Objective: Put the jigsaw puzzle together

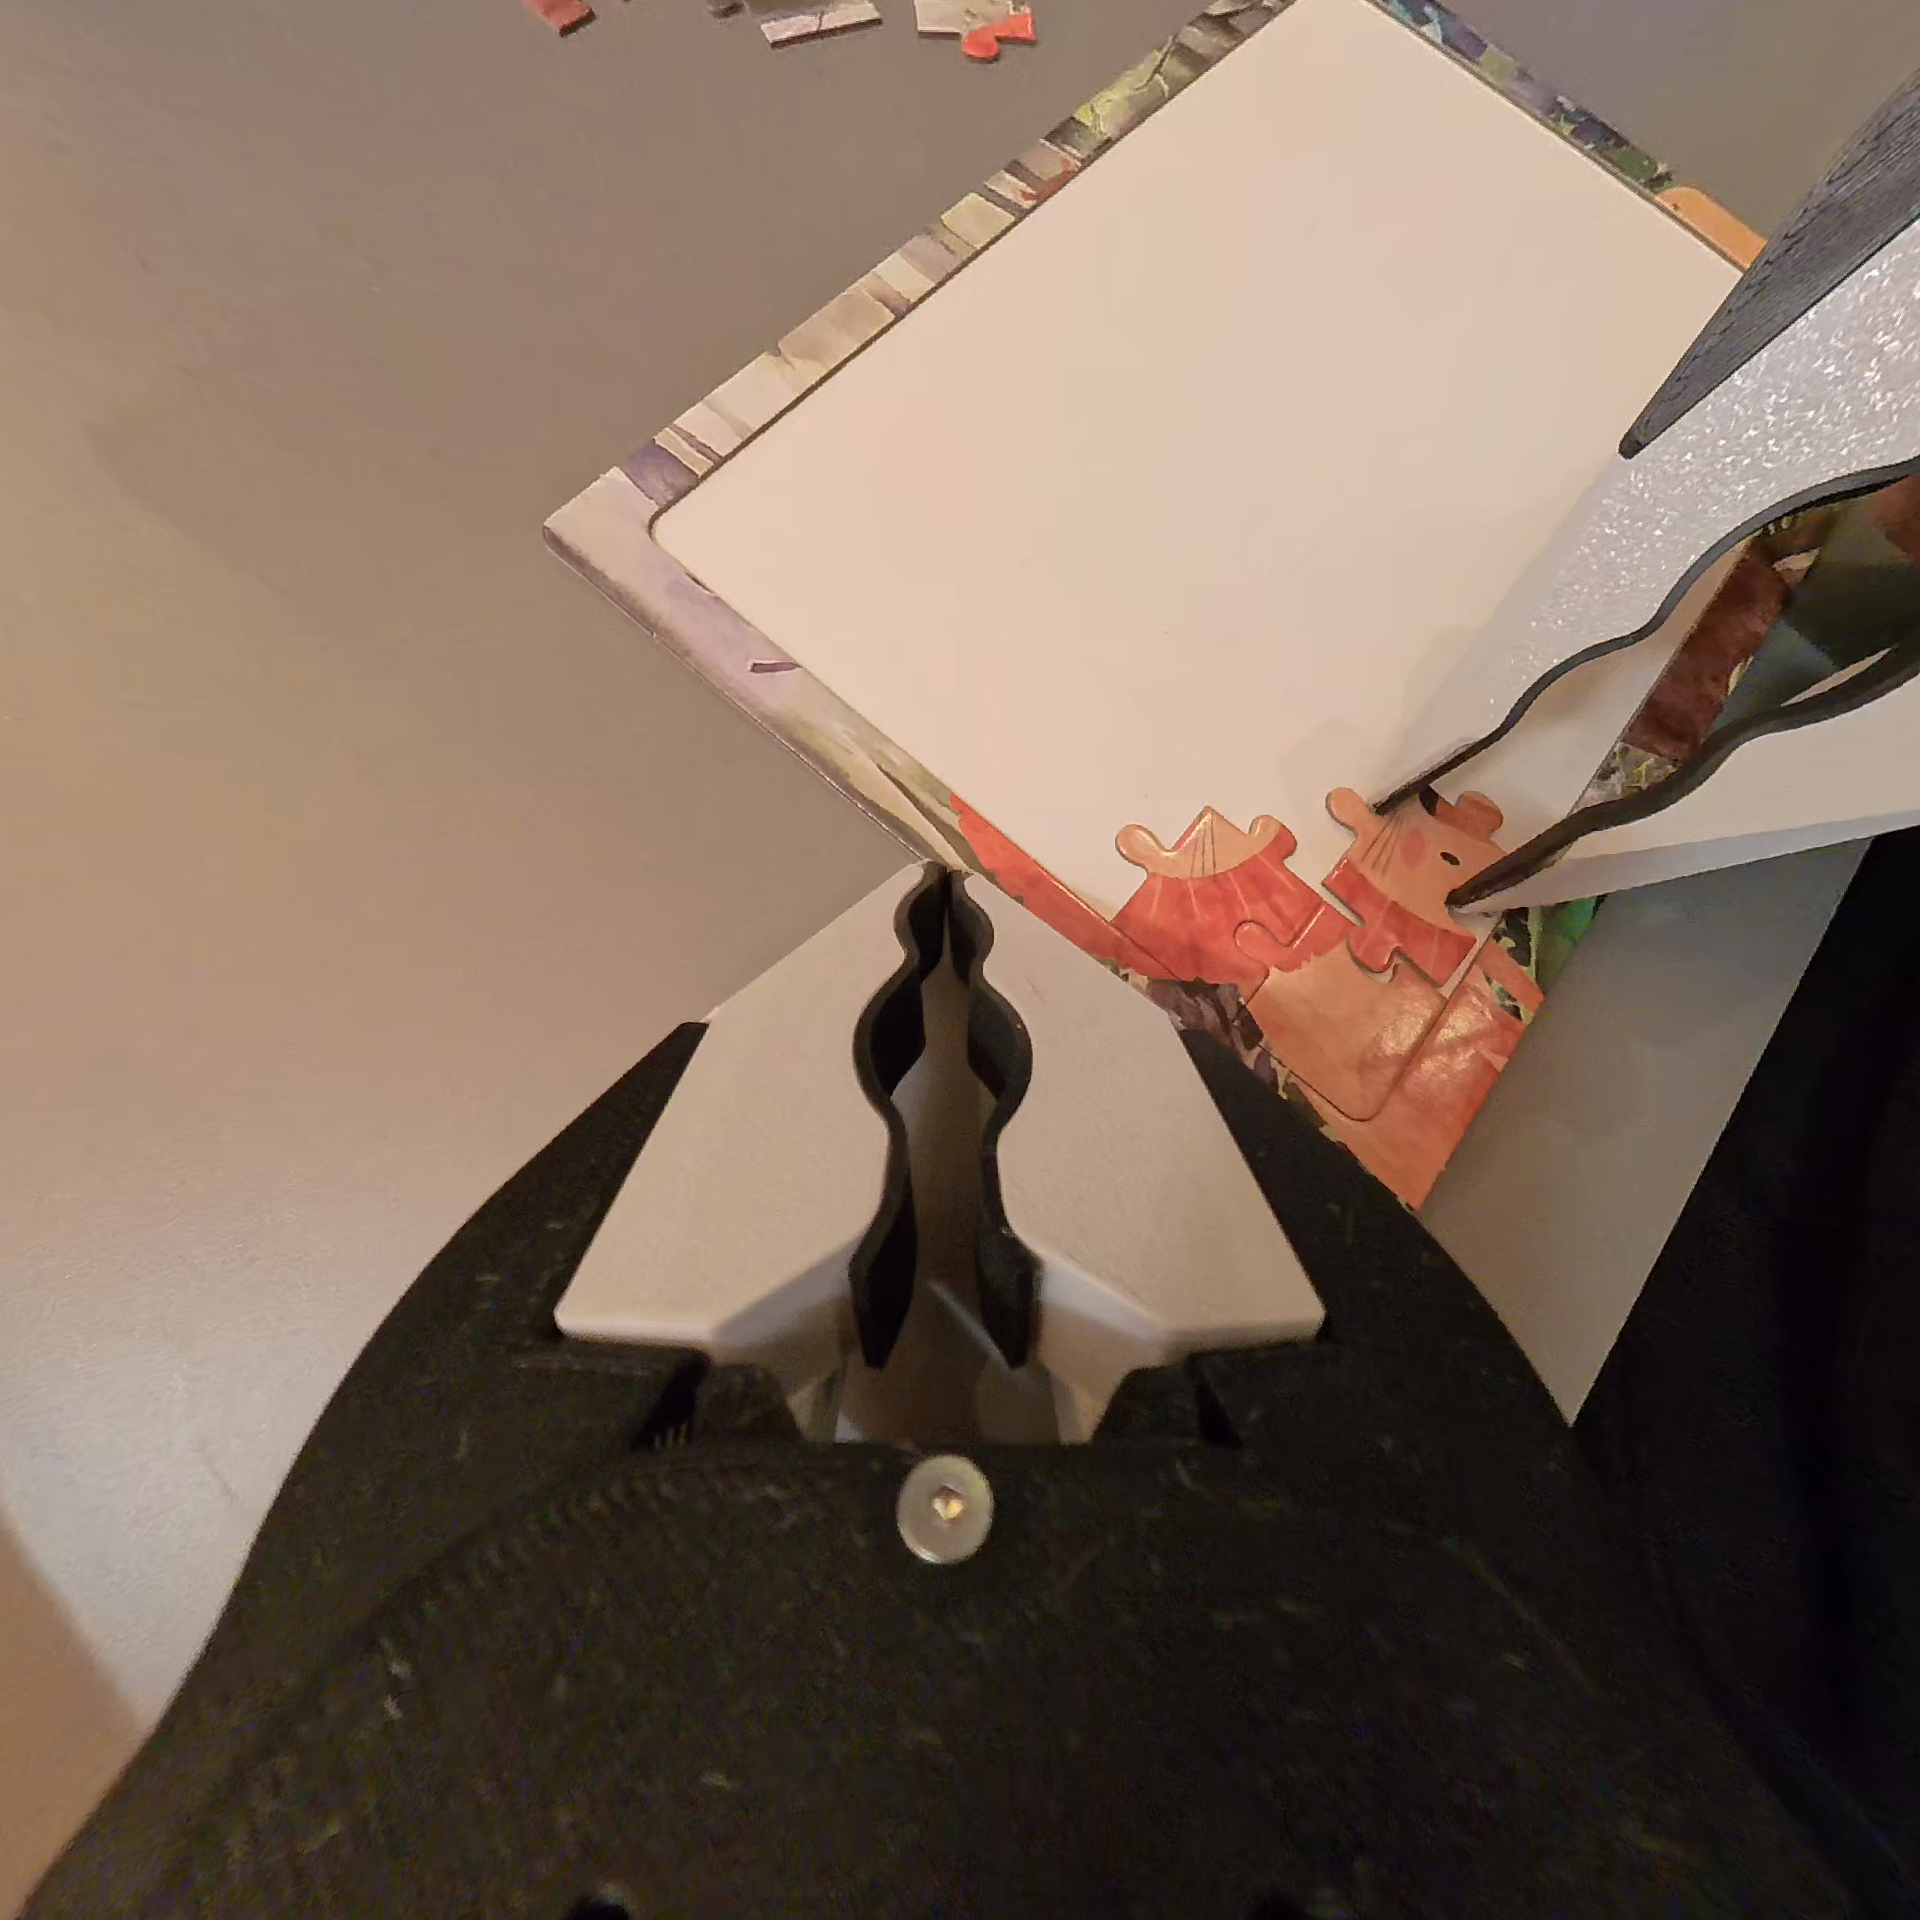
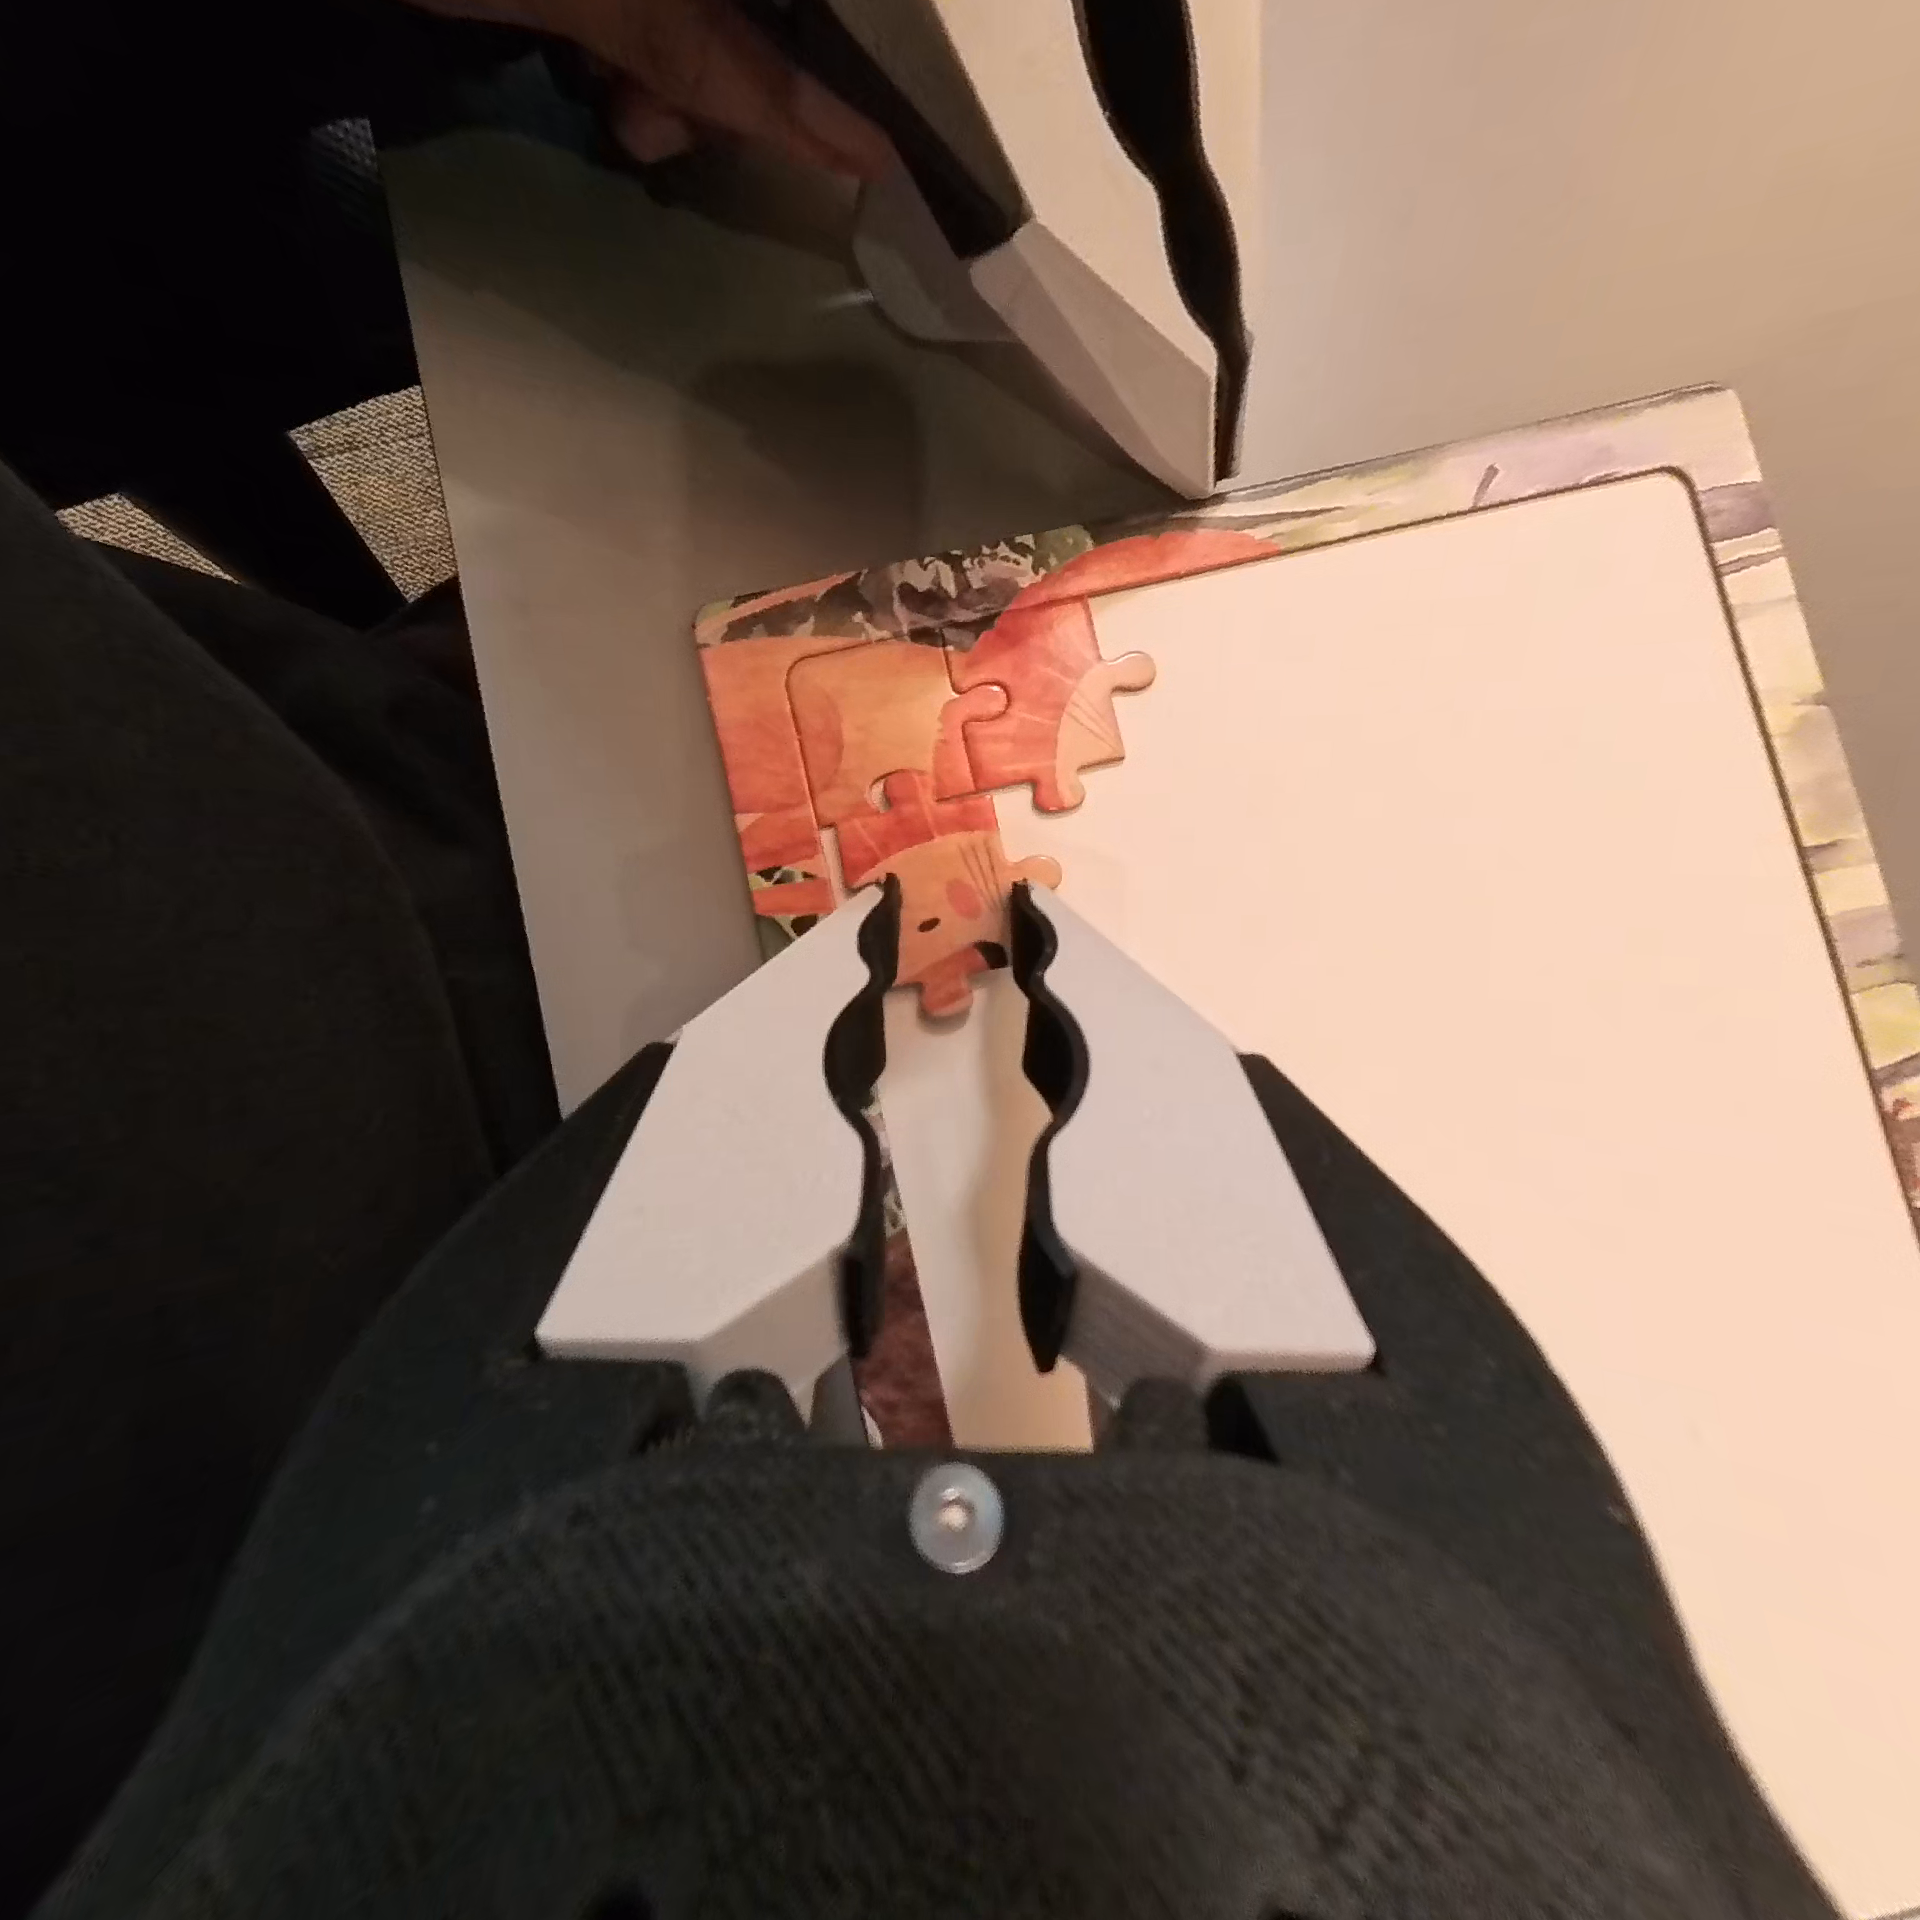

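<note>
Blk textured tool (image 2: 956, 888) body, white fingers, wavy blk pads, silver screw.

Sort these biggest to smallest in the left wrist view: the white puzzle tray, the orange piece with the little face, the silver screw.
1. White puzzle tray with painted border
2. Orange face piece
3. Silver screw, though it sits nearer the camera, so it looks bigger than it is.

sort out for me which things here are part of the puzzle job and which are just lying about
Part of the job:
- puzzle tray, mostly unfilled
- face piece, gripped by the right gripper
- two placed pieces in the tray corner
- loose pieces at the far table edge
- left gripper, shut, tips at the tray's edge

Just there:
- table
- dark clothing
</note>
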The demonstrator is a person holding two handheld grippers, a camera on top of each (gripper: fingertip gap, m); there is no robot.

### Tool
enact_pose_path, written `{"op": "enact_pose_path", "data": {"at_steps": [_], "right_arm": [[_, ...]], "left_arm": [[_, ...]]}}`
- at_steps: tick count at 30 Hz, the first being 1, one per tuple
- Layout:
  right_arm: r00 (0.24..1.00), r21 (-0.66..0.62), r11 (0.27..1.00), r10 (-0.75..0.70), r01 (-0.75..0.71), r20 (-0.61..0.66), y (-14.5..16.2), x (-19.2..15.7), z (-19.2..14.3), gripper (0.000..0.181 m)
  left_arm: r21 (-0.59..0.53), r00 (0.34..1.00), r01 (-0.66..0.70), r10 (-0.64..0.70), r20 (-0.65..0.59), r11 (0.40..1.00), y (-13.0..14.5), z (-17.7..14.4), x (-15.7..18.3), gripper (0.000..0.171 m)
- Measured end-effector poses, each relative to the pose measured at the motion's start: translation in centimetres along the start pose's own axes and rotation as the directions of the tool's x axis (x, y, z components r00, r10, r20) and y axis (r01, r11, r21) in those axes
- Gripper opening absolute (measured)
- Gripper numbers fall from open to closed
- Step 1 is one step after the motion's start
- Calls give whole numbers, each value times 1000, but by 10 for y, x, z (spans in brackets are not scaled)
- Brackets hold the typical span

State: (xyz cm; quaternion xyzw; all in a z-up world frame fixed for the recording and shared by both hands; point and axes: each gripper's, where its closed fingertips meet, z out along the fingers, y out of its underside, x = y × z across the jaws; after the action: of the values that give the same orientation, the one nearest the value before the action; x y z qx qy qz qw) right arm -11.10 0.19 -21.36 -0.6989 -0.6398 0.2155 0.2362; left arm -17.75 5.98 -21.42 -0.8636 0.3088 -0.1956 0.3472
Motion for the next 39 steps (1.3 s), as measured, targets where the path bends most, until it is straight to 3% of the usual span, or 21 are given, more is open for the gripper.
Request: {"op": "enact_pose_path", "data": {"at_steps": [39], "right_arm": [[1000, -10, 1000, -22, 22, 4, 0, -2, 0, 19]], "left_arm": [[0, 1000, -3, 3, 3, 1000, 0, 0, 0, 0]]}}
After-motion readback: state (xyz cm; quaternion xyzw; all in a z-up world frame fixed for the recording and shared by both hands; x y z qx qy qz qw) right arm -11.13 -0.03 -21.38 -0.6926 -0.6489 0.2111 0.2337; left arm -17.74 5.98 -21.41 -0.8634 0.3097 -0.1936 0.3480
